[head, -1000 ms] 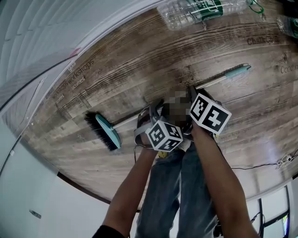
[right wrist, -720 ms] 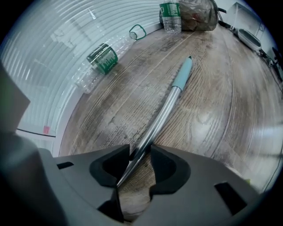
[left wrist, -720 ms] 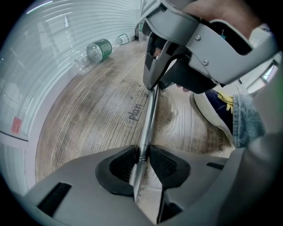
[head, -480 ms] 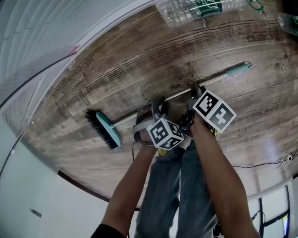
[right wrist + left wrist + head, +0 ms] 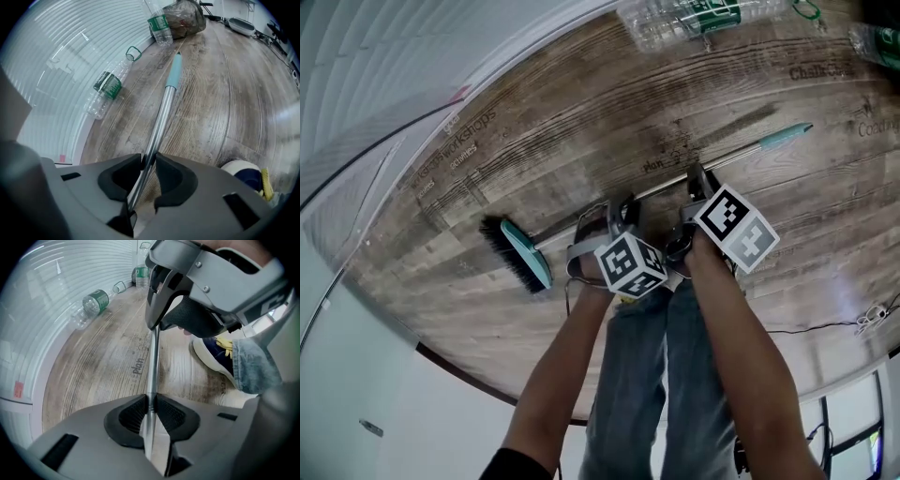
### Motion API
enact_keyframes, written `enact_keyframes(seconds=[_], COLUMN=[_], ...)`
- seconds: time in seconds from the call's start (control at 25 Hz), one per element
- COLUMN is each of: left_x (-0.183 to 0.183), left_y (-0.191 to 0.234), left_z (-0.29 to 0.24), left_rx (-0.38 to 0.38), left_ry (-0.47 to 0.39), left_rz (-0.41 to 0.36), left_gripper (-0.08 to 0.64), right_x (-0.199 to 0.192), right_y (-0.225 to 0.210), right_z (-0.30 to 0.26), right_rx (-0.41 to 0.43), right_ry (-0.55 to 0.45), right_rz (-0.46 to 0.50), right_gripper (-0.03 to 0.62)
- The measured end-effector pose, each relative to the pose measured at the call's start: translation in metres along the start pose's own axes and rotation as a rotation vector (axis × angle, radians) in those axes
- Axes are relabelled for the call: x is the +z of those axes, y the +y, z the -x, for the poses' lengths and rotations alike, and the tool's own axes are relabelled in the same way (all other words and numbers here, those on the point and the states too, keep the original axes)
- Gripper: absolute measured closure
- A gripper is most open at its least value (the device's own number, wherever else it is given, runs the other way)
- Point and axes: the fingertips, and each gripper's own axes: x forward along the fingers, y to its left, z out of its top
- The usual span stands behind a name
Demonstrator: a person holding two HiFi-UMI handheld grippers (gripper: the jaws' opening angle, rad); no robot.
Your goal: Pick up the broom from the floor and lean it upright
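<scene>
The broom lies along the wooden floor, its teal head with black bristles (image 5: 523, 262) at the left and its teal grip end (image 5: 787, 134) at the right. My left gripper (image 5: 619, 210) points straight down at the metal handle (image 5: 152, 376). Its jaws are closing, and the ribbed pads (image 5: 131, 416) pinch the handle between them. Further along the handle, my right gripper (image 5: 697, 178) is also closing, its pads (image 5: 171, 176) pressed on the tube (image 5: 159, 122). The teal grip (image 5: 173, 75) runs away ahead of it.
Plastic bottles (image 5: 105, 91) (image 5: 159, 21) lie along the white slatted wall (image 5: 70, 42), and a bag (image 5: 185, 16) sits in the far corner. The person's shoe (image 5: 213, 352) stands beside the handle. A cable (image 5: 862, 323) trails over the floor at the right.
Both grippers have closed on the broom handle. The right gripper has risen a little, and the broom has shifted slightly to the right in the head view.
</scene>
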Motion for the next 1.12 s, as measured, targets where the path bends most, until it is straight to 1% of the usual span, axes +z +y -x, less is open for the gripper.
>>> enact_keyframes(seconds=[0.08,0.16,0.32,0.44,0.64,0.96,1.12], left_x=[0.001,0.007,0.015,0.02,0.028,0.037,0.044], left_y=[0.001,0.007,0.016,0.025,0.036,0.053,0.06], left_z=[0.011,0.024,0.048,0.067,0.099,0.154,0.185], left_rx=[-0.005,-0.004,-0.011,0.0,0.024,0.061,0.083], left_ry=[0.002,-0.015,-0.039,-0.052,-0.077,-0.098,-0.13], left_rz=[0.0,0.007,0.056,0.074,0.085,0.149,0.205], left_gripper=[0.471,0.474,0.474,0.476,0.476,0.474,0.474], right_x=[0.005,0.011,0.021,0.028,0.037,0.046,0.048], right_y=[0.011,0.025,0.052,0.074,0.103,0.157,0.187], right_z=[0.013,0.025,0.048,0.064,0.094,0.148,0.177], right_rx=[0.011,0.027,0.071,0.112,0.158,0.255,0.326], right_ry=[-0.013,-0.025,-0.035,-0.041,-0.056,-0.069,-0.067], right_rz=[0.004,0.012,0.047,0.089,0.122,0.236,0.297], right_gripper=[0.486,0.489,0.494,0.495,0.499,0.5,0.503])
